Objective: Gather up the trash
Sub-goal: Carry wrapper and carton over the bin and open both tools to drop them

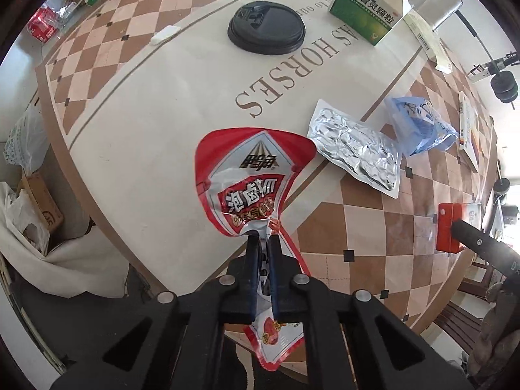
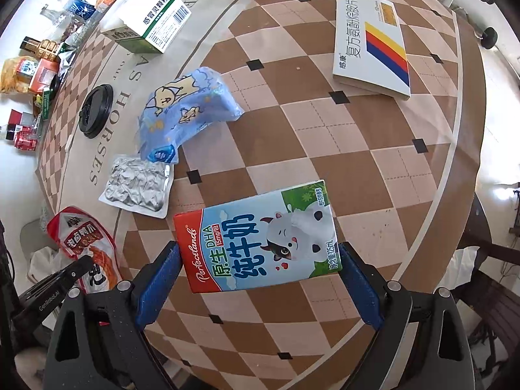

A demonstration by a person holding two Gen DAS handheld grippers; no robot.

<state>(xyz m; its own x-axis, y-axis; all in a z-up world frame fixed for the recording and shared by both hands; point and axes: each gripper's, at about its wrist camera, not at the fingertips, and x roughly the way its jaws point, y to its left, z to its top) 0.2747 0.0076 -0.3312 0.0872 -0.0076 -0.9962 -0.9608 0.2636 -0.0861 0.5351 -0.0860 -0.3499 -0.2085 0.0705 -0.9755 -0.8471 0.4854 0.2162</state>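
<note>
My left gripper point(image 1: 263, 235) points down at the table's edge and is shut on the crumpled lower part of a red and white snack wrapper point(image 1: 247, 175), which fans out beyond the fingertips. The same wrapper point(image 2: 81, 237) shows at the lower left of the right wrist view. A small milk carton point(image 2: 260, 237), blue and green with a red end and a cartoon cow, sits between the wide blue pads of my right gripper point(image 2: 258, 250). Both pads touch its ends, and it hangs above the checkered table point(image 2: 325, 130).
On the table lie a silver foil pouch point(image 1: 357, 149), a blue tissue pack point(image 1: 419, 126), a black cup lid point(image 1: 266, 27), a green medicine box point(image 1: 367, 9) and a striped white box point(image 2: 373, 42). Left of the table stand a cardboard box and white bags point(image 1: 39, 208).
</note>
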